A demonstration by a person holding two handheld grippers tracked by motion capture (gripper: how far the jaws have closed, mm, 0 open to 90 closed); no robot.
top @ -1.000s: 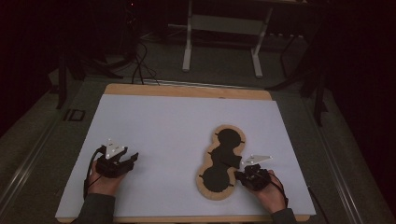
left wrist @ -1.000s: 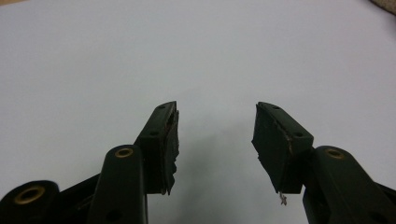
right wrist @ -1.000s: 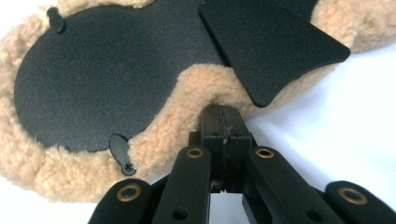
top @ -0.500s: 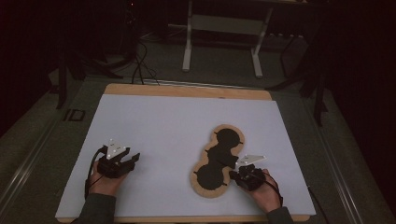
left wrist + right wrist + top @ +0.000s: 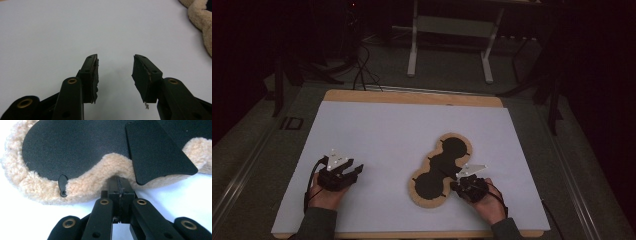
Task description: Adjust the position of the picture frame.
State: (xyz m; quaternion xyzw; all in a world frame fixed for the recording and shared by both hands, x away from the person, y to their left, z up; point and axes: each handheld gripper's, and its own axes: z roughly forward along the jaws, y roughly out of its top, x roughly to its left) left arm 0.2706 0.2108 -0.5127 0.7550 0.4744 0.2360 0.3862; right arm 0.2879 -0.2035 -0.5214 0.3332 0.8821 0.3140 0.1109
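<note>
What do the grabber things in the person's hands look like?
Both are black. The left gripper and the right gripper each carry a pale grey three-cornered plate on top, and a thin black cable trails from each. Up close, the jaws have brass-coloured rivets and worn black pads. The person's sleeves are dark grey.

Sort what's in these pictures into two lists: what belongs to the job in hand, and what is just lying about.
In the job:
- fleece-edged black pad, lying on the white table sheet
- right gripper, jaws shut at the pad's fleecy edge
- left gripper, jaws apart over bare sheet, just been closing, nothing between them

Lying about:
- white-legged stand beyond the table
- cables on the floor
</note>
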